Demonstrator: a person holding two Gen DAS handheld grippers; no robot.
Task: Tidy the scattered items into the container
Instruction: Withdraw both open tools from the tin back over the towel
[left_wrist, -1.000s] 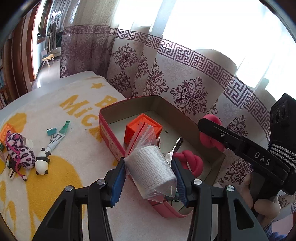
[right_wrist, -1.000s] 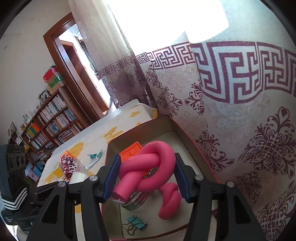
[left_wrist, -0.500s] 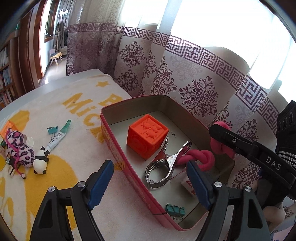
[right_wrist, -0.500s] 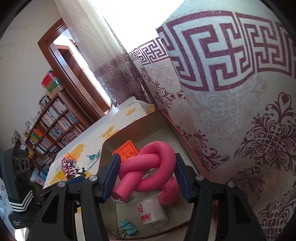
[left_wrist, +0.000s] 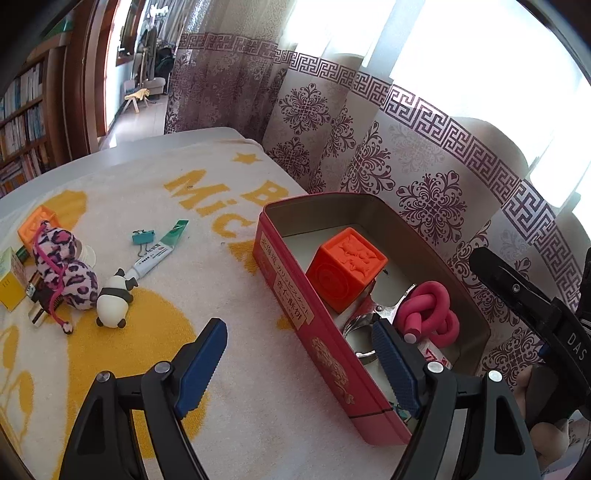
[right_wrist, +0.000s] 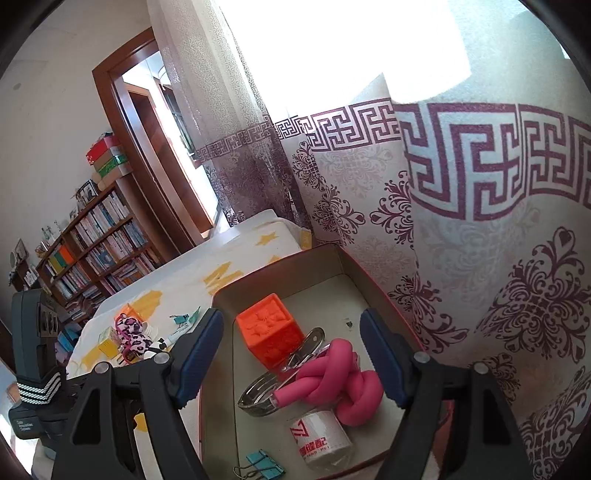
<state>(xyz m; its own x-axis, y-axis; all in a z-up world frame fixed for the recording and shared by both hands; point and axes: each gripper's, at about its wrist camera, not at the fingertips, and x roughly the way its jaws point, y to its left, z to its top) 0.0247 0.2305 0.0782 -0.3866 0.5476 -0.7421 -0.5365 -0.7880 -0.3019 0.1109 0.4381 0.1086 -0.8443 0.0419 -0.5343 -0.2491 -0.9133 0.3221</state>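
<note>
My right gripper (right_wrist: 291, 354) is opening, nothing gripped; the pink knot (right_wrist: 343, 384) lies in the tin (right_wrist: 280, 269) below, my left gripper (left_wrist: 299, 363) spread empty

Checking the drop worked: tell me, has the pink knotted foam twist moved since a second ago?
Yes. The pink foam twist has dropped from between the opening right gripper pads onto the tin's floor.

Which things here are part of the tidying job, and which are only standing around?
Part of the job:
- red tin
- in it: orange cube, pink knotted tube, metal clamp, white roll
- on the towel: panda, tube, leopard plush

Only around:
- curtain
- bookshelf
</note>
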